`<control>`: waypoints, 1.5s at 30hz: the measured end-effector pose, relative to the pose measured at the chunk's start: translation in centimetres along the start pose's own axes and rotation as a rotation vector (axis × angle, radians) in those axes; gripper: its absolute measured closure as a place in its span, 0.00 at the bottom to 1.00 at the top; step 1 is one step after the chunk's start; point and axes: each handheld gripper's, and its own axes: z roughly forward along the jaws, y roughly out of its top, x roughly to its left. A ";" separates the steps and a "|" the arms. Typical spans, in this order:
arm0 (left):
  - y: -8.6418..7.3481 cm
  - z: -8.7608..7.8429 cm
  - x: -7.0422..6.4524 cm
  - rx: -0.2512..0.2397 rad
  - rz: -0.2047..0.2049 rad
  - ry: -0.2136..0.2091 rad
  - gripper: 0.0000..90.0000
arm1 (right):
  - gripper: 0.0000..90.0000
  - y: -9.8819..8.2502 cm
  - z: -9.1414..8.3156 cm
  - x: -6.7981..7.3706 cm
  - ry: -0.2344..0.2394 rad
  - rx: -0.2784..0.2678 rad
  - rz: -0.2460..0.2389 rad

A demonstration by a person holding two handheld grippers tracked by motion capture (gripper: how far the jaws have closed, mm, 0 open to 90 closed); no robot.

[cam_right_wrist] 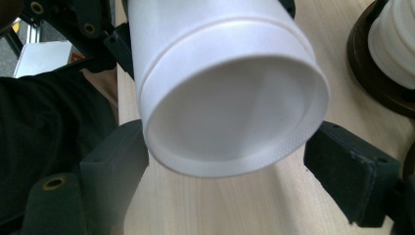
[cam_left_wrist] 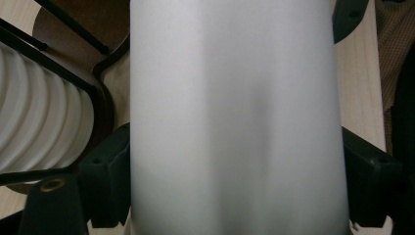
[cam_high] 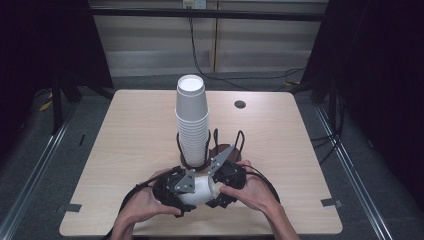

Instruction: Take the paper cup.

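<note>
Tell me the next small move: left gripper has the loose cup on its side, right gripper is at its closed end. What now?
Probably close the right gripper on the cup. In the right gripper view its jaws stand open either side of the cup's closed end, one beside the wall, the other apart. The left gripper already clamps the wall, so the cup is steady for a handover toward the stack of cups.

White cup (cam_high: 200, 190) on side, near tall cup stack (cam_high: 192, 120).

A light wood table (cam_high: 130, 145) stands on a grey floor. Near its middle sits a dark round stand with black wire uprights (cam_high: 220, 150), holding a tall stack of white cups (cam_high: 192, 120). A small dark round cap (cam_high: 240, 104) sits toward the far edge.
</note>
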 end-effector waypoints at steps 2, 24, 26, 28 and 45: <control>0.0 0.1 -0.1 0.000 -0.004 0.006 0.19 | 0.18 0.2 0.0 0.0 -0.019 -0.010 -0.001; 0.6 0.4 -0.7 0.004 0.026 0.003 0.19 | 0.24 1.1 0.4 0.1 0.062 -0.040 -0.028; 0.6 0.3 -0.7 0.000 0.029 0.003 0.19 | 0.24 1.0 0.4 0.0 0.065 -0.041 -0.026; 0.6 0.2 -0.7 0.003 0.033 0.002 0.19 | 0.25 1.1 0.3 0.0 0.067 -0.045 -0.024; 0.4 -0.2 -0.5 -0.073 0.033 -0.006 0.16 | 0.26 1.4 -0.4 0.2 0.067 -0.019 -0.021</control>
